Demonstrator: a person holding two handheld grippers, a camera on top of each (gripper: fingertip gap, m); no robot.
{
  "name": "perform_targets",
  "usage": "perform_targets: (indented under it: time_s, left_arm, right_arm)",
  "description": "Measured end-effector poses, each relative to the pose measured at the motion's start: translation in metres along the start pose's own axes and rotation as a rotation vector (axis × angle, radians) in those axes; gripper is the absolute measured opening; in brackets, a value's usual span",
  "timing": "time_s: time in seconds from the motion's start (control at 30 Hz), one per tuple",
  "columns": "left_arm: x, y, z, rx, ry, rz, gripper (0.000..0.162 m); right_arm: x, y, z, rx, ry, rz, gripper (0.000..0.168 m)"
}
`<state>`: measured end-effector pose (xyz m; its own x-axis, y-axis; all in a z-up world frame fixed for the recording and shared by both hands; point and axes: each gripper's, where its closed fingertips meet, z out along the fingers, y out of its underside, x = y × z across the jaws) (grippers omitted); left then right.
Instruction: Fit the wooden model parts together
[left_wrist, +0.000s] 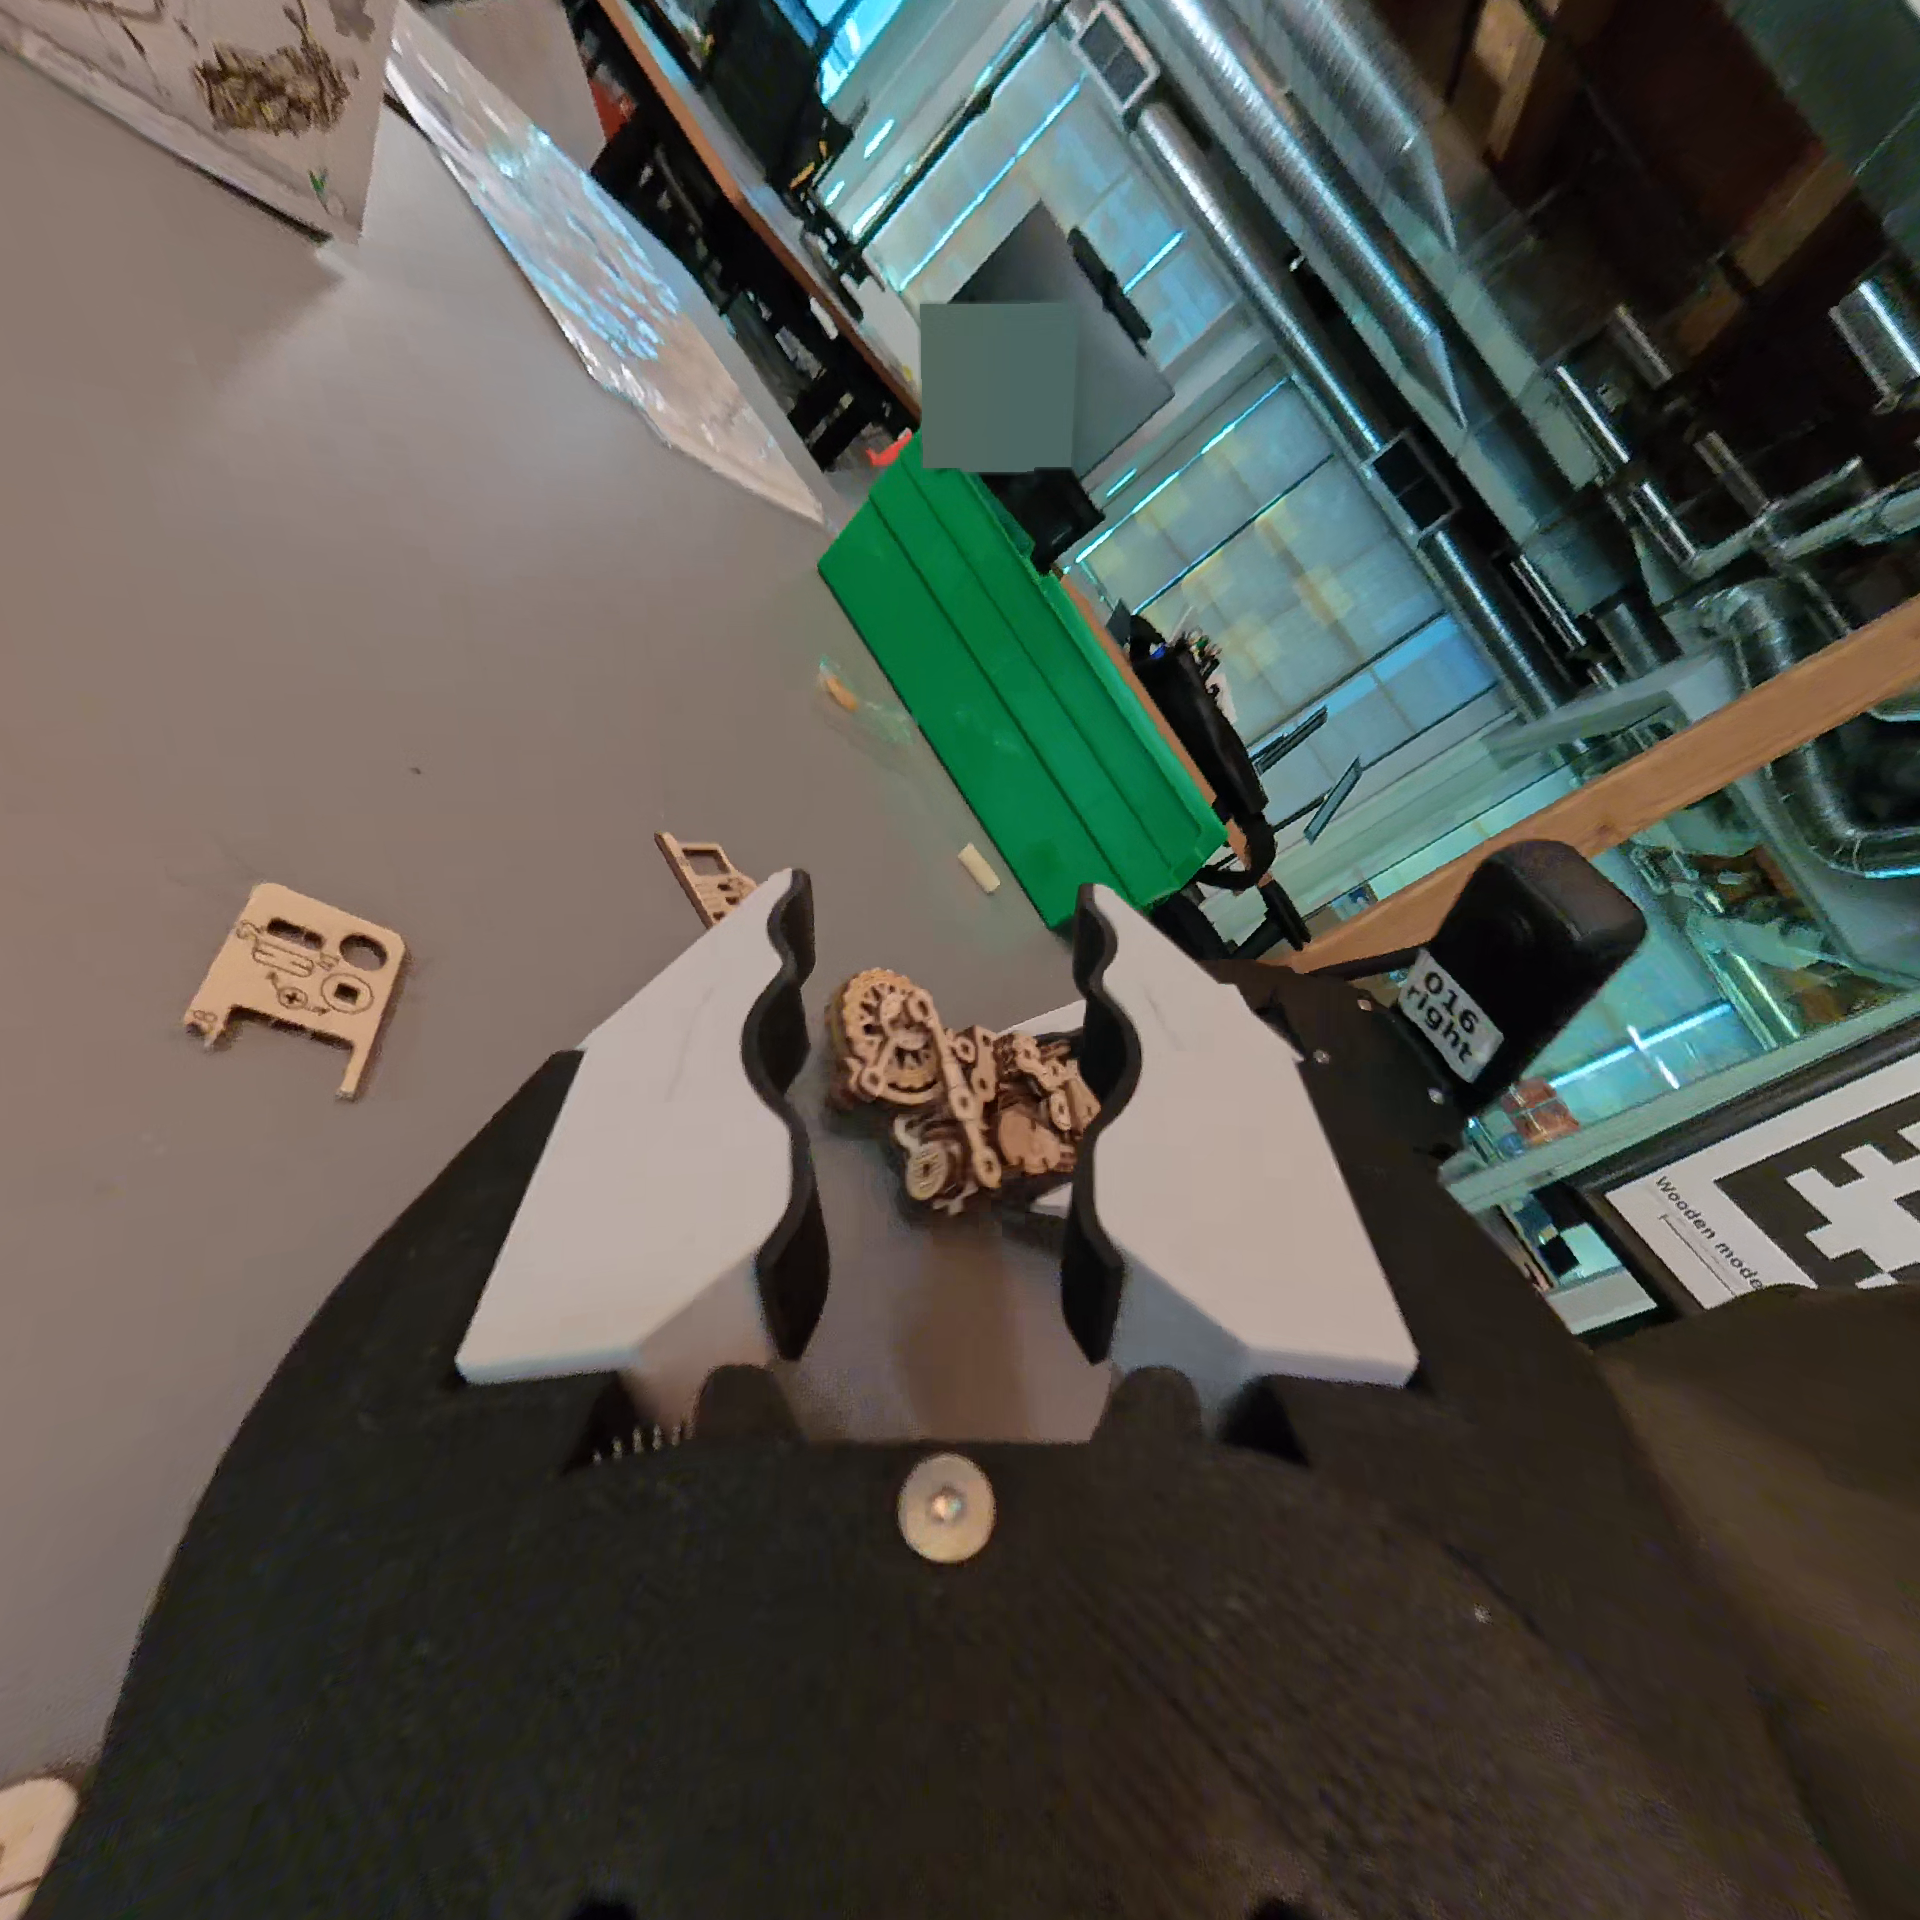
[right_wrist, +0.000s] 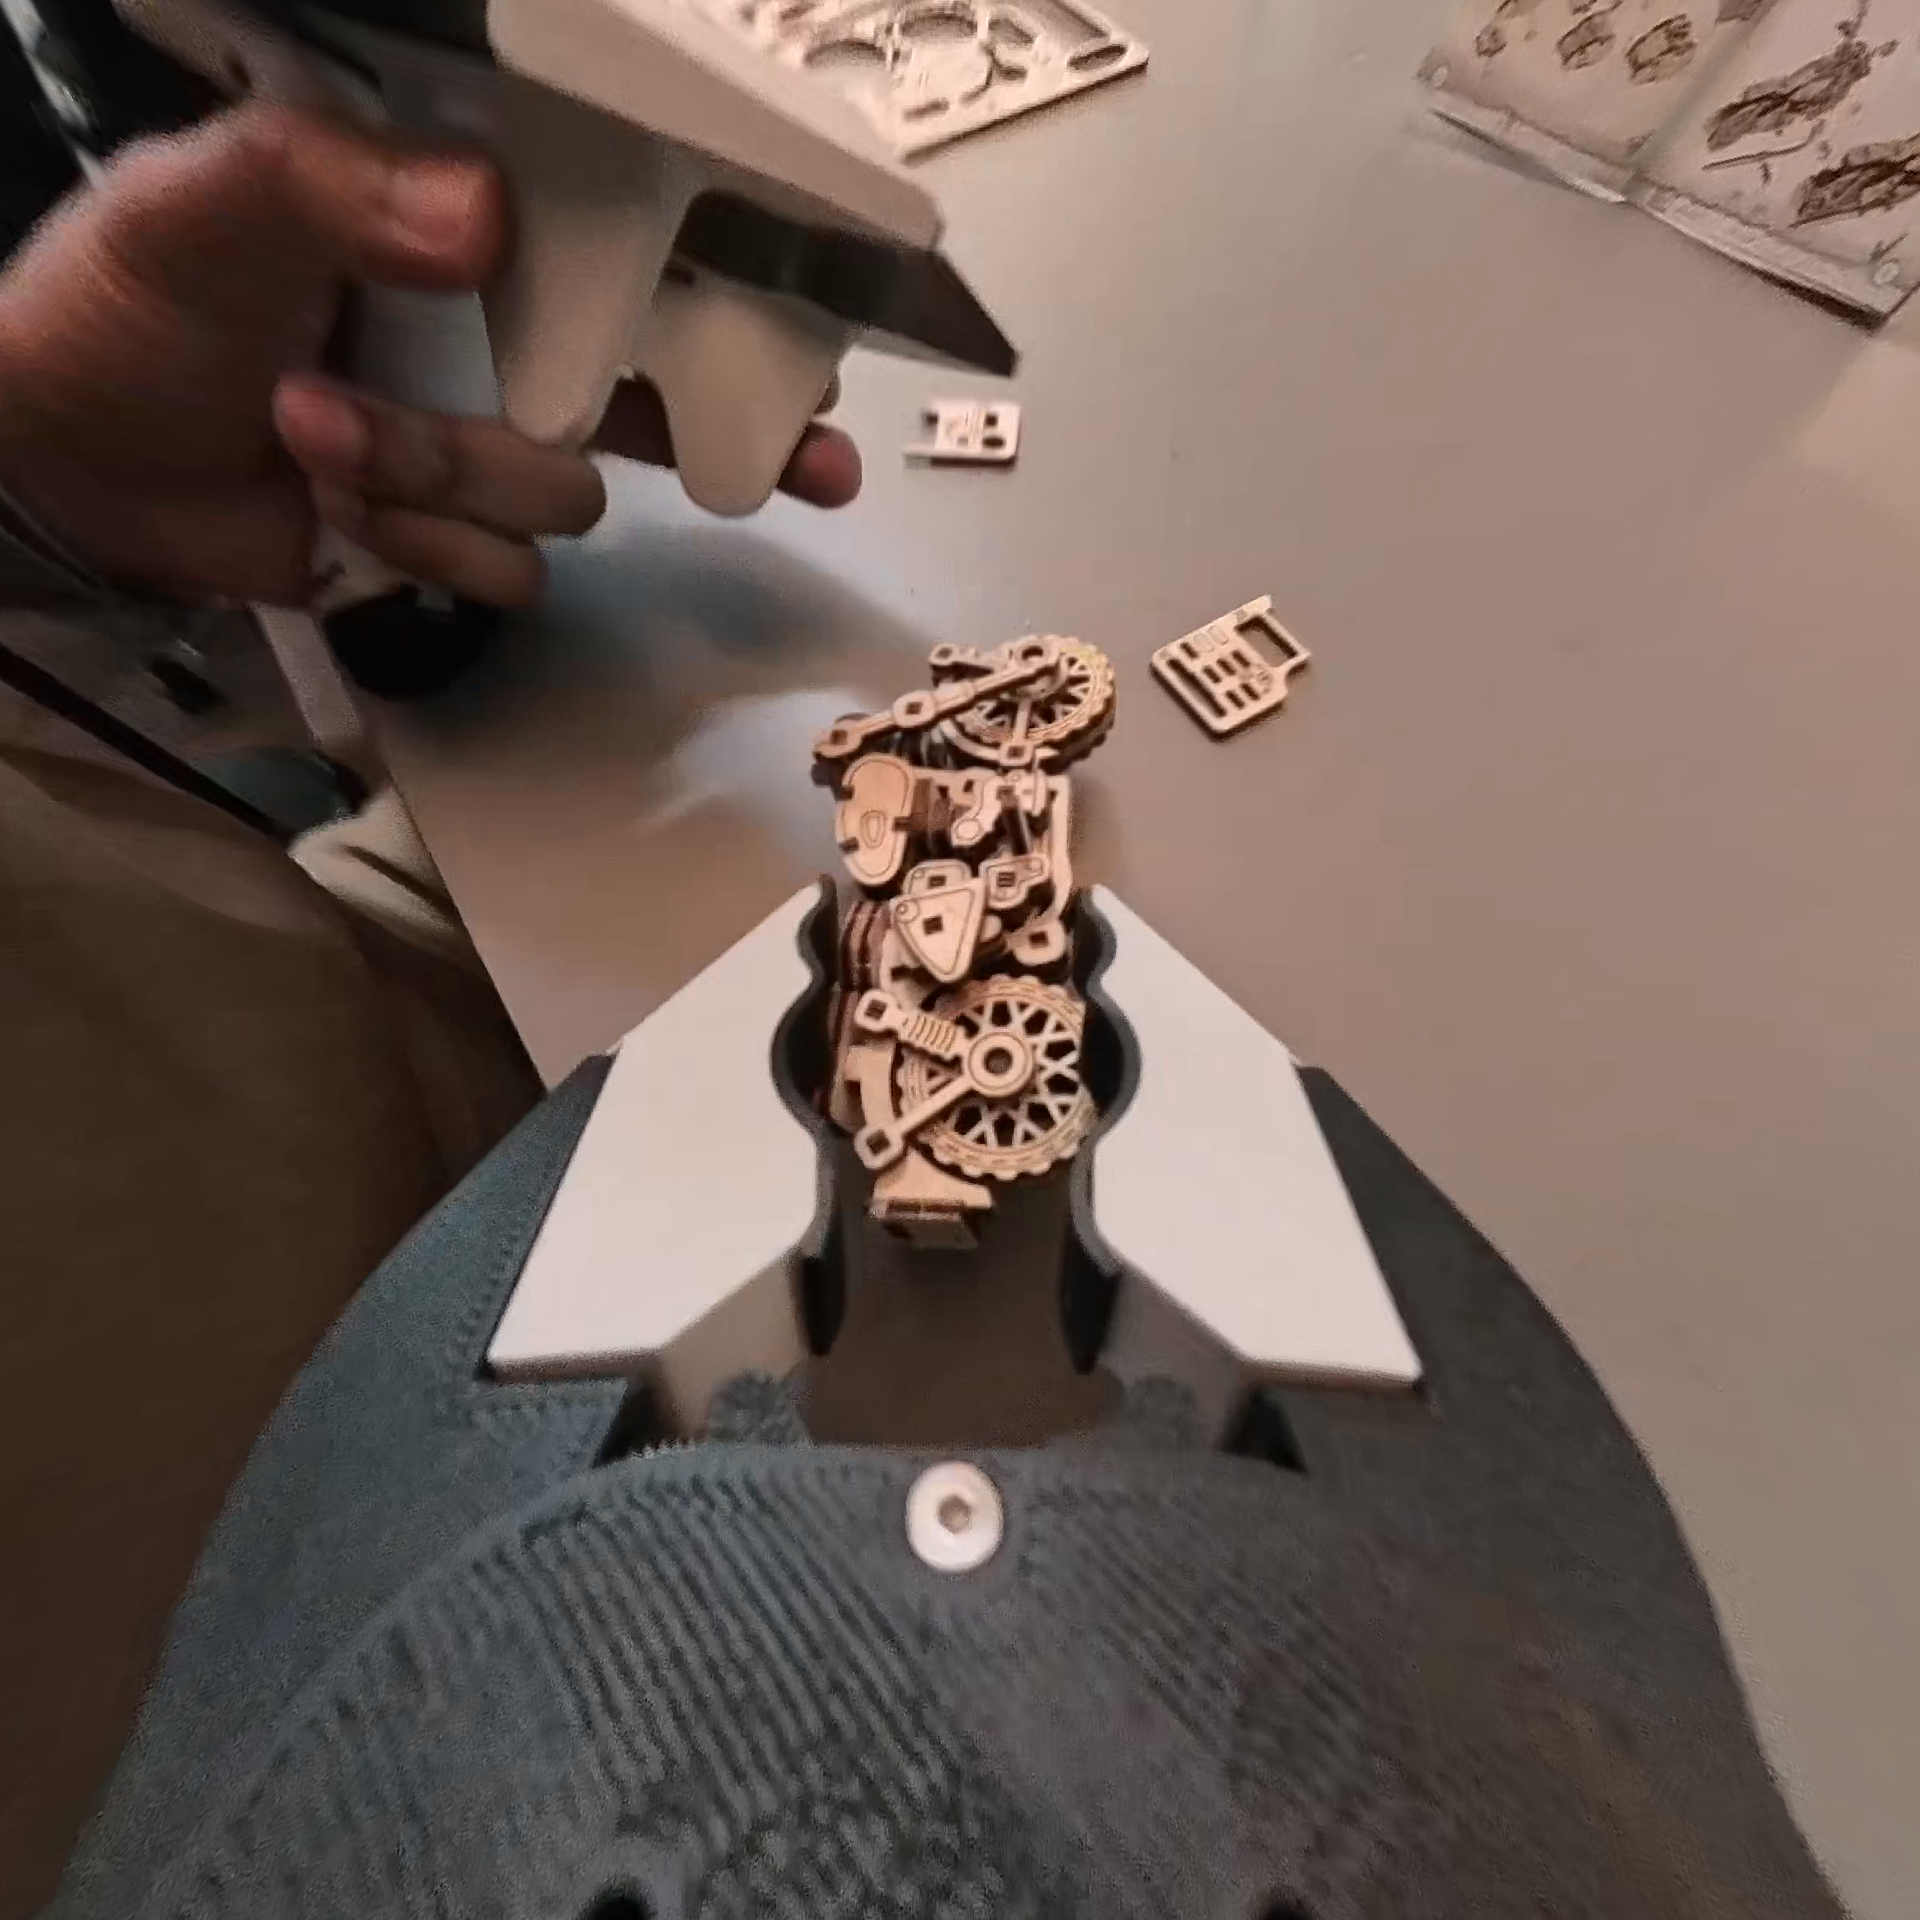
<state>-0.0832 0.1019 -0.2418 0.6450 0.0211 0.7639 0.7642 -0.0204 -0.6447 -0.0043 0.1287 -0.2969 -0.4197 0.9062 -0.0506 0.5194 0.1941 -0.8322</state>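
Mostly built already: the model (right_wrist: 961, 935), a small wooden motorcycle with both wheels and chain on, sits clamped by its rear half between the right gripper (right_wrist: 961, 997) fingers (right_wrist: 686, 1143), held clear above the surface (right_wrist: 1507, 935). The nose end sticks out free past the fingertips.

Left gripper (left_wrist: 940, 1049) fingers (left_wrist: 665, 1122) apart, empty, pointed at the model from close by without touching it.

Left to do, by my reading: at least two loose parts lie flat on the surface: a slotted plate (right_wrist: 1231, 665) just beside the model's front wheel, a smaller plate (right_wrist: 966, 431) farther off. A punched-out sheet (right_wrist: 935, 62) and a leaflet (right_wrist: 1714, 135) lie at the far side.

Room: open grey surface around the loose parts, good for a flat approach. The surface edge runs close on the person's side, near the hand (right_wrist: 260, 395) on the left gripper. A green bin (left_wrist: 1018, 707) stands along the far edge, well apart from the parts.
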Motion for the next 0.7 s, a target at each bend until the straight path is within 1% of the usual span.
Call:
perform_targets:
  time_s: [0.1,0.17,0.27,0.33,0.4,0.43,0.5,0.6,0.7]
  left_arm:
    - [0.002,-0.006,-0.003,0.027,0.001,0.047,0.05]
    - [0.007,-0.008,-0.004,0.027,0.004,0.113,0.053]
    - [0.016,-0.003,-0.003,-0.015,0.002,0.297,0.059]
    - [0.023,0.012,-0.001,-0.099,-0.004,0.443,0.064]
    - [0.021,0.03,0.003,-0.205,-0.047,0.567,0.07]
    - [0.021,0.034,0.005,-0.223,-0.072,0.615,0.072]
    - [0.03,0.037,0.008,-0.209,-0.086,0.723,0.073]
    - [0.046,0.046,0.01,-0.245,-0.061,0.88,0.076]
    - [0.05,0.053,0.009,-0.302,-0.039,1.125,0.079]
  right_arm:
    - [0.008,-0.01,-0.01,0.083,-0.08,0.172,0.043]
    - [0.013,-0.018,-0.018,0.148,-0.158,0.307,0.043]
    - [0.015,-0.035,-0.036,0.242,-0.34,0.507,0.043]
    - [0.017,-0.042,-0.045,0.261,-0.452,0.621,0.043]
    - [0.018,-0.039,-0.049,0.211,-0.534,0.699,0.043]
    - [0.018,-0.035,-0.049,0.169,-0.564,0.73,0.043]
    - [0.02,-0.029,-0.049,0.089,-0.594,0.777,0.043]
    - [0.016,-0.032,-0.051,0.01,-0.673,0.833,0.043]
    - [0.008,-0.039,-0.054,-0.072,-0.799,0.914,0.043]
